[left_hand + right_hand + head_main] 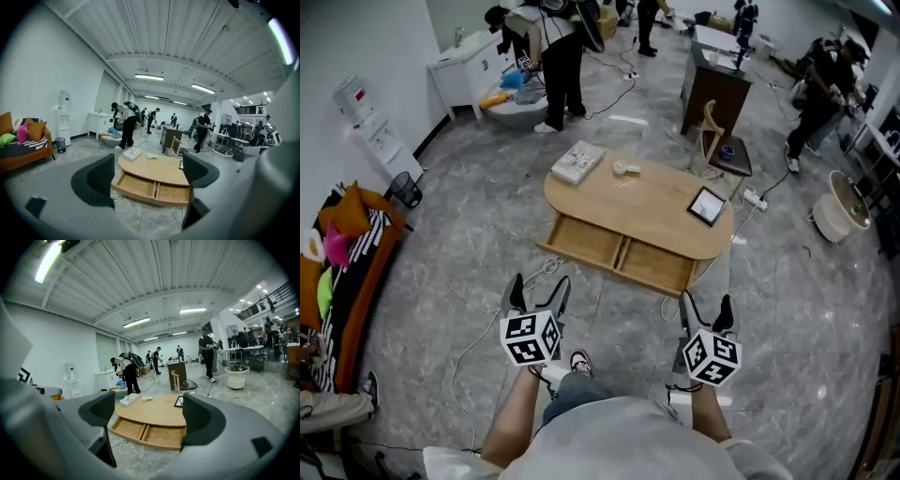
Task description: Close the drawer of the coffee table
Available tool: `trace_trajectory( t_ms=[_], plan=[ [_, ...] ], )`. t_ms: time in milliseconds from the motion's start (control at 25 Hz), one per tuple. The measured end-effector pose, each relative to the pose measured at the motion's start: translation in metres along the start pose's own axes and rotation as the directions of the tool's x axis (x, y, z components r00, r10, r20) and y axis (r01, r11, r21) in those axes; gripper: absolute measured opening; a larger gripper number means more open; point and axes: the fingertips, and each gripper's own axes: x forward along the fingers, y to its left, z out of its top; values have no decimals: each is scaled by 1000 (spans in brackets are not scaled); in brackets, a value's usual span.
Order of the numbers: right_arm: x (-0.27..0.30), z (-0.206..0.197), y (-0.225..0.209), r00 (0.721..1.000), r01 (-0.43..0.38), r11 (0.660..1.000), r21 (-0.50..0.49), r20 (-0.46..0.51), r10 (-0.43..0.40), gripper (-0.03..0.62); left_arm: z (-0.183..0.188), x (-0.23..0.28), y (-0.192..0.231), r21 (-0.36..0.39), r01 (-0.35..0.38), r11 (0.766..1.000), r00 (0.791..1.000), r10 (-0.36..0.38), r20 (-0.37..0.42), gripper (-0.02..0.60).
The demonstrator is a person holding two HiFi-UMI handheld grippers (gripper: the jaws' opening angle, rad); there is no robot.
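The head view looks steeply down from above, on the drawer side of the oval light-wood coffee table (642, 202), facing its open two-compartment wooden drawer (619, 255) from a short way back. The left gripper view and the right gripper view sit low, just above tabletop level, side by side on that same side, looking level across the table into the hall. All three views share the table, its drawer and the grey marble-patterned floor (487, 234) before it.
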Motion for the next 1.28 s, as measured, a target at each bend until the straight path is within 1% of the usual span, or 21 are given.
trace_trajectory(
  t_ms=[160, 320, 440, 600, 800, 920, 1040, 1120, 1280],
  plan=[
    [31, 0, 23, 996, 89, 995, 41, 15, -89, 459, 21, 58, 29, 34, 81, 996, 996, -80, -28, 453],
    [54, -1, 32, 987, 159, 984, 74, 11, -161, 459, 34, 107, 41, 58, 144, 988, 989, -141, -49, 453],
    [63, 0, 32, 981, 192, 978, 81, 8, -193, 459, 34, 139, 38, 53, 176, 983, 982, -172, -72, 453],
    [71, -9, 16, 974, 228, 971, 66, -27, -227, 459, 21, 167, 18, 34, 214, 976, 973, -210, -99, 454],
    [109, -18, 6, 974, 219, 974, 64, -70, -215, 462, 24, 190, 3, 50, 220, 974, 970, -213, -116, 454],
    [133, -17, 3, 976, 208, 977, 56, -79, -204, 462, 22, 203, 2, 73, 217, 973, 969, -206, -134, 454],
    [152, -12, -1, 975, 212, 976, 48, -77, -208, 463, 19, 218, 6, 70, 202, 977, 970, -190, -150, 454],
    [162, -12, -6, 973, 221, 974, 42, -83, -217, 463, 12, 227, 8, 67, 195, 979, 969, -182, -170, 454],
    [178, -27, -21, 964, 245, 968, 43, -115, -239, 463, -12, 245, 8, 78, 195, 978, 958, -173, -227, 454]
  ],
)
